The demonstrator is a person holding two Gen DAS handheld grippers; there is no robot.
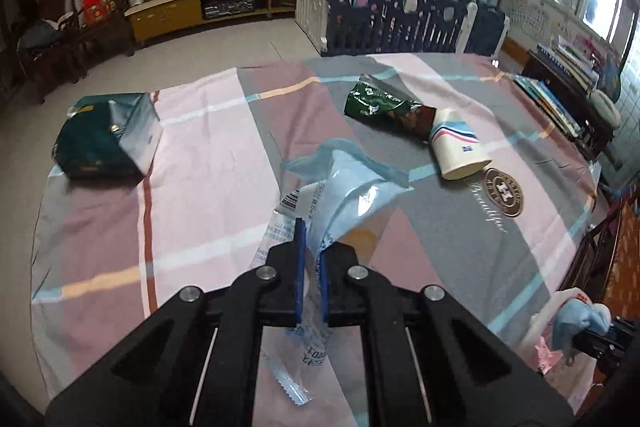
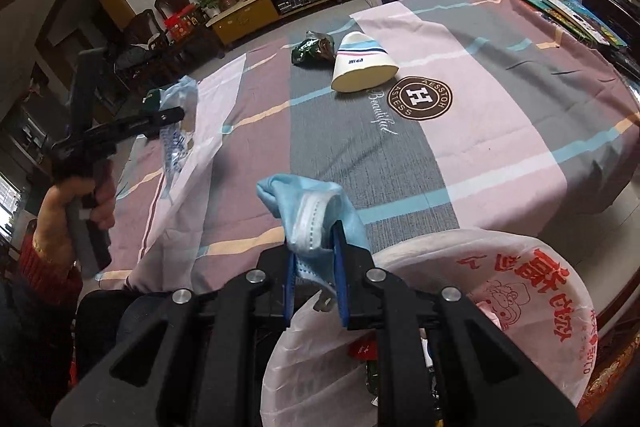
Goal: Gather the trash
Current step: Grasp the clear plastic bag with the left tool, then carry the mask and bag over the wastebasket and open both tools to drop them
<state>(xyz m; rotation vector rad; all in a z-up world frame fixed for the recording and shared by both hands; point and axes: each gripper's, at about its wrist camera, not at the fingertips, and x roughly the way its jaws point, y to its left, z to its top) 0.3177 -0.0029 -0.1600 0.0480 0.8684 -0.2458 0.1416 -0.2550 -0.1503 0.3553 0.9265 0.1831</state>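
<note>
Trash in both my claws: left gripper [image 1: 312, 255] clamped on plastic wrapper [image 1: 344, 187], right gripper [image 2: 316, 267] pinching face mask [image 2: 308, 211] just above the bag [image 2: 520, 267]; flimsy mask may snag on my pads at release.

Both grippers are matte black, angular linkages with round silver pivot screws and blue pads lining the fingers: the left gripper [image 1: 312, 263] and the right gripper [image 2: 316, 267]. At lower left of the right wrist view, the left hand [image 2: 86, 203] shows a red knitted cuff.
</note>
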